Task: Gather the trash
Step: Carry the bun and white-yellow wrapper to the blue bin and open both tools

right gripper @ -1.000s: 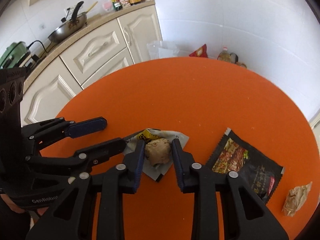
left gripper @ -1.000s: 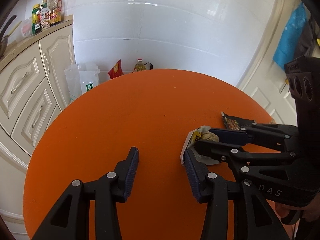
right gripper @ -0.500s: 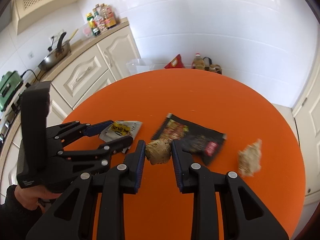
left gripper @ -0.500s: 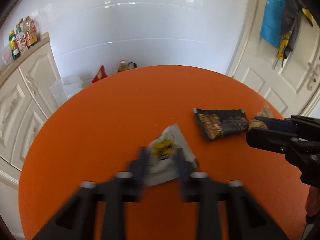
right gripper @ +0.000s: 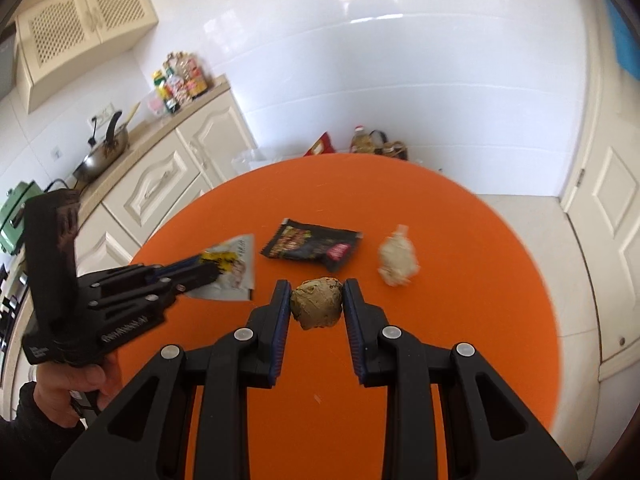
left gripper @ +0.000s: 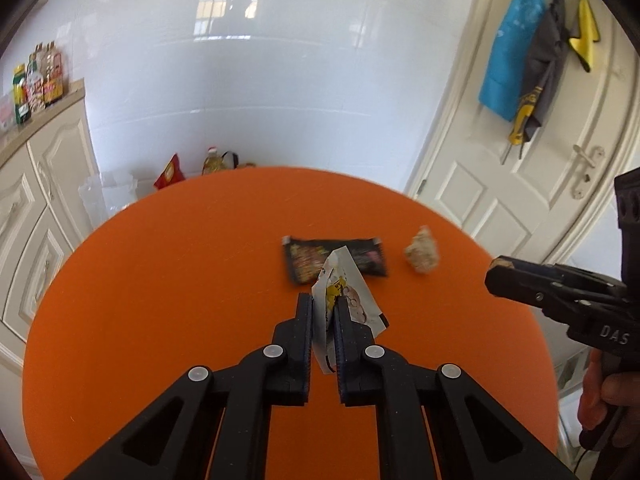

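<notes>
My left gripper [left gripper: 323, 304] is shut on a white and yellow wrapper [left gripper: 352, 300], which it holds lifted above the round orange table [left gripper: 160, 300]. The same wrapper [right gripper: 236, 268] shows in the right wrist view, pinched in the left gripper [right gripper: 210, 270]. My right gripper [right gripper: 316, 300] is shut on a brown crumpled lump [right gripper: 317, 307], also held off the table. A black snack packet [left gripper: 344, 258] [right gripper: 312, 246] and a pale crumpled paper wad [left gripper: 421, 255] [right gripper: 397, 262] lie on the table beyond both grippers. The right gripper [left gripper: 496, 272] enters the left wrist view from the right.
Cream kitchen cabinets [right gripper: 168, 176] with a pan [right gripper: 102, 156] and bottles [right gripper: 180, 80] stand at the left. A white door [left gripper: 520, 184] with hanging cloths is at the right. A red bag [left gripper: 170, 170] and an oil bottle [left gripper: 214, 162] sit on the floor by the wall.
The left gripper closed on the white and yellow wrapper and lifted it. The right gripper rose with the brown lump. Both moved back, so the black packet and paper wad now show ahead.
</notes>
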